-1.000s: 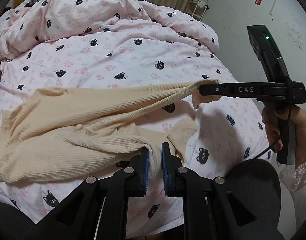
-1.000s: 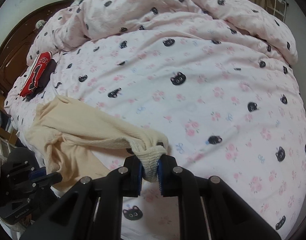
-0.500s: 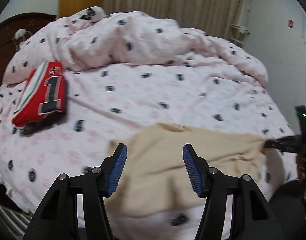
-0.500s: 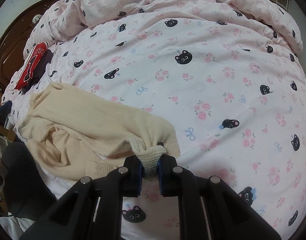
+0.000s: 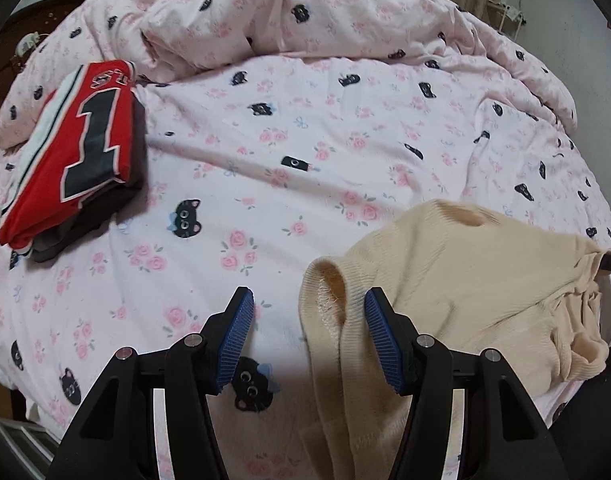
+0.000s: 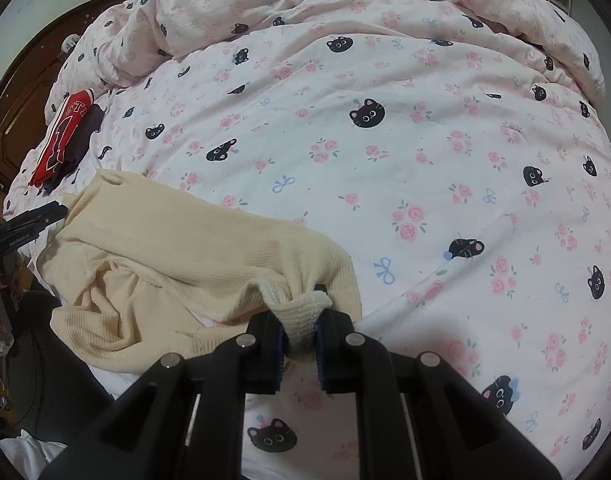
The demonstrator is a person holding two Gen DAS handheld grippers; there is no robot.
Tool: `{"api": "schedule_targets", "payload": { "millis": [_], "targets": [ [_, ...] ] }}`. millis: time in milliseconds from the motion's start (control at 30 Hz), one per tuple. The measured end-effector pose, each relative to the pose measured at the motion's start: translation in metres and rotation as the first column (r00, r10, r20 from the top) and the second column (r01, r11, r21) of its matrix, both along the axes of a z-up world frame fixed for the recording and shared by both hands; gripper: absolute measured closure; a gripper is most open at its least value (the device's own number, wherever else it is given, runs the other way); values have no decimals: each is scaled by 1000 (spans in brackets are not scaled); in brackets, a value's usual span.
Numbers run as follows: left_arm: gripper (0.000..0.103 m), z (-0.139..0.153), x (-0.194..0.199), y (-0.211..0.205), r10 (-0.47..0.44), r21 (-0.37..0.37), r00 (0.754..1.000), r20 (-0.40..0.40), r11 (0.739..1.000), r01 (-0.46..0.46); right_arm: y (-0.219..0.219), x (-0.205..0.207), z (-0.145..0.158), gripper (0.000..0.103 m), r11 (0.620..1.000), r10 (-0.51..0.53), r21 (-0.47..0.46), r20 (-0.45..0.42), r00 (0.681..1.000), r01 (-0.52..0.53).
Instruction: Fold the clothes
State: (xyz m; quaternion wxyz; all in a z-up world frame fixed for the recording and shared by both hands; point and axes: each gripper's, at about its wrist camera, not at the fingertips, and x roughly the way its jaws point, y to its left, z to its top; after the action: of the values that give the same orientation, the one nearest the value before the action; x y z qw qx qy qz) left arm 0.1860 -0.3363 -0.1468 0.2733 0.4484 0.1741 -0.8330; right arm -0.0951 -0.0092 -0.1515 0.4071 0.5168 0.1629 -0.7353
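Cream sweater strung between two grippers at the near edge of the bed

The cream ribbed sweater (image 5: pixel 457 276) lies with its long axis along the bed's near edge. The right gripper (image 6: pixel 299 336) is clenched on a bunched ribbed edge at one end; the left gripper (image 5: pixel 305 332) is nearer the other end, jaws apart, gripping nothing, a rolled cuff (image 5: pixel 329 280) between the pads (image 5: pixel 379 338), just beside the right one. No containers are visible. A folded red jersey (image 5: pixel 73 152) sits on a dark garment toward the duvet's (image 5: pixel 305 120) far left side.
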Motion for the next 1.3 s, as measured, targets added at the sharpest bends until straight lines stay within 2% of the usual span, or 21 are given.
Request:
{"api": "schedule_targets", "payload": {
  "millis": [100, 167, 200, 233, 300, 367, 400, 433, 467, 533, 633, 833, 1000, 1100, 1133, 1167, 1300],
  "targets": [
    [50, -3, -4, -1, -37, 10, 999, 5, 999, 37, 0, 0, 0, 87, 1000, -1, 0, -1, 1000, 1],
    [54, -5, -7, 0, -64, 22, 998, 5, 998, 64, 1, 0, 1, 87, 1000, -2, -3, -1, 1000, 2],
    [64, -7, -10, 1, -77, 30, 997, 3, 997, 77, 2, -1, 1, 87, 1000, -3, -4, 0, 1000, 3],
    [78, -8, -12, 1, -85, 39, 996, 5, 996, 85, 2, -1, 2, 87, 1000, -4, -5, 0, 1000, 4],
    [89, -11, -15, 1, -98, 59, 995, 1, 993, 97, 4, -1, 2, 85, 1000, 2, -1, 3, 1000, -2],
    [96, -10, -16, 1, -97, 63, 995, -10, 993, 97, 5, 1, 3, 72, 1000, 13, 6, 5, 1000, -13],
    [97, -9, -15, 1, -91, 63, 996, -20, 994, 92, 6, 3, 3, 66, 1000, 24, 11, 5, 1000, -24],
    [98, -8, -14, 0, -85, 62, 996, -29, 994, 86, 7, 5, 4, 54, 999, 37, 21, 2, 999, -37],
    [98, -6, -13, -1, -79, 61, 996, -38, 995, 81, 9, 7, 4, 49, 998, 51, 34, -2, 999, -51],
    [98, -3, -11, -2, -67, 60, 996, -56, 996, 71, 12, 11, 4, 49, 995, 72, 64, -11, 997, -71],
    [98, 0, -10, -3, -54, 53, 996, -69, 997, 58, 20, 6, 6, 49, 997, 69, 36, 31, 997, -70],
    [98, 21, 1, -4, -11, 7, 991, -131, 1000, 12, 43, -32, 20, 49, 993, -47, -99, 125, 991, 60],
    [98, 44, 13, -6, 17, -29, 982, -188, 999, -23, 46, -53, 17, 49, 988, -77, -117, 162, 984, 97],
    [98, 49, 15, -9, 25, -35, 981, -191, 999, -32, 30, -59, 3, 55, 989, -34, -133, 214, 976, 63],
    [98, 49, 15, -10, 26, -34, 982, -189, 999, -33, 25, -62, -2, 63, 989, -19, -139, 231, 973, 52],
    [98, 49, 16, -11, 28, -33, 982, -187, 999, -34, 19, -63, -8, 65, 990, -5, -139, 248, 969, 40],
    [98, 49, 18, -11, 42, -40, 982, -183, 998, -51, 4, -66, -28, 70, 995, 31, -100, 279, 960, -3]
  ]
}}
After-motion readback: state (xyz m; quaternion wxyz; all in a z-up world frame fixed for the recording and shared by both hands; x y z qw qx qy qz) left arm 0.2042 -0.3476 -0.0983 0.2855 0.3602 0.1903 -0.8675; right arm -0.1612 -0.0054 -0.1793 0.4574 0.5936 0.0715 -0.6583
